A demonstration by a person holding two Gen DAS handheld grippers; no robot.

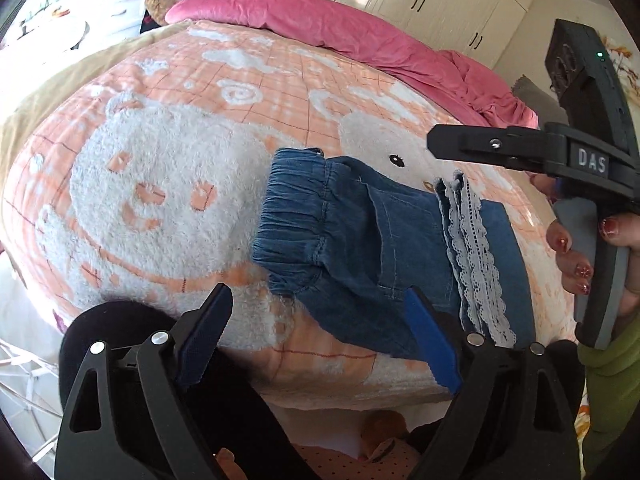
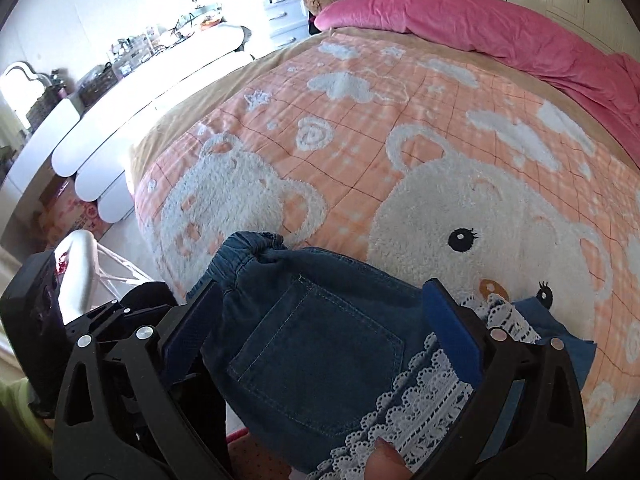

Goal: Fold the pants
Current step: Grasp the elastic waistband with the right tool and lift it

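Pants (image 2: 320,344) leg ends seemingly tucked under

- Left gripper (image 1: 320,336): black linkage arms, silver rivets, blue ridged finger pads.
- Right gripper (image 2: 320,344): the same build, with a white "DAS" label.
- Hand (image 1: 580,248), at three o'clock: glittery red nail polish, green sleeve (image 1: 612,376).

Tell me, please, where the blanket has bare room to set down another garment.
Free: the blanket between the folded pants' waistband and the tan edge, and the stretch up to the pink duvet. Crowded: the near edge, where both claws hover by the pants.
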